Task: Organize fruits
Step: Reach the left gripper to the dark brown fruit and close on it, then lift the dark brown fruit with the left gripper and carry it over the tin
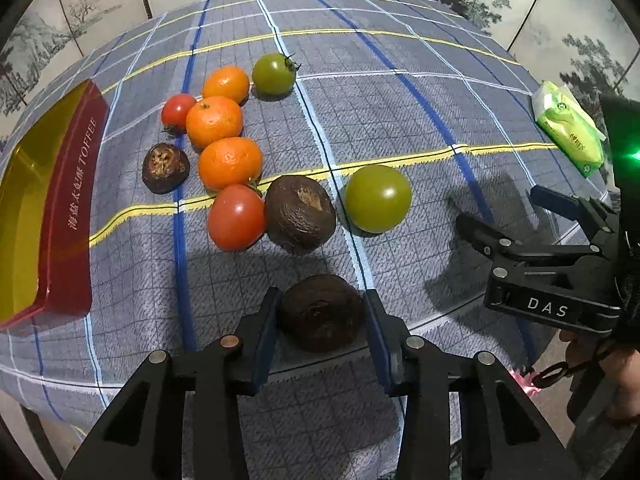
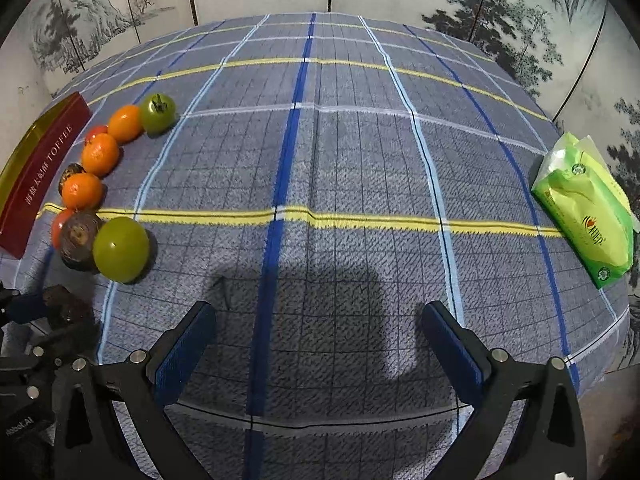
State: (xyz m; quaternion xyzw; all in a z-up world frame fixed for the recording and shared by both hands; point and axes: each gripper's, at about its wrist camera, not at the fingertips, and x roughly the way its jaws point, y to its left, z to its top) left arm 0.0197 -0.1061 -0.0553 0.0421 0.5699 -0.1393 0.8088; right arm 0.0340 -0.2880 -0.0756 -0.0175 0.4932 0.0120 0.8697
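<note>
My left gripper (image 1: 322, 295) is shut on a dark brown wrinkled fruit (image 1: 320, 318) near the table's front edge, with a blue pad against each side. Beyond it lies a cluster: a second brown fruit (image 1: 299, 216), a smaller one (image 1: 165, 167), three oranges (image 1: 230, 163), two red tomatoes (image 1: 236, 217) and two green tomatoes (image 1: 378, 199). My right gripper (image 2: 318, 308) is open over bare cloth, right of the cluster, with nothing between its fingers. It also shows in the left wrist view as the right gripper (image 1: 500, 208). The held fruit (image 2: 64, 306) appears at the right wrist view's lower left.
A red toffee tin (image 1: 68, 216) with a gold inside lies open at the table's left edge. A green tissue pack (image 2: 588, 212) sits at the right edge. The checked blue-grey tablecloth (image 2: 320, 152) covers the table. Painted screen panels stand behind.
</note>
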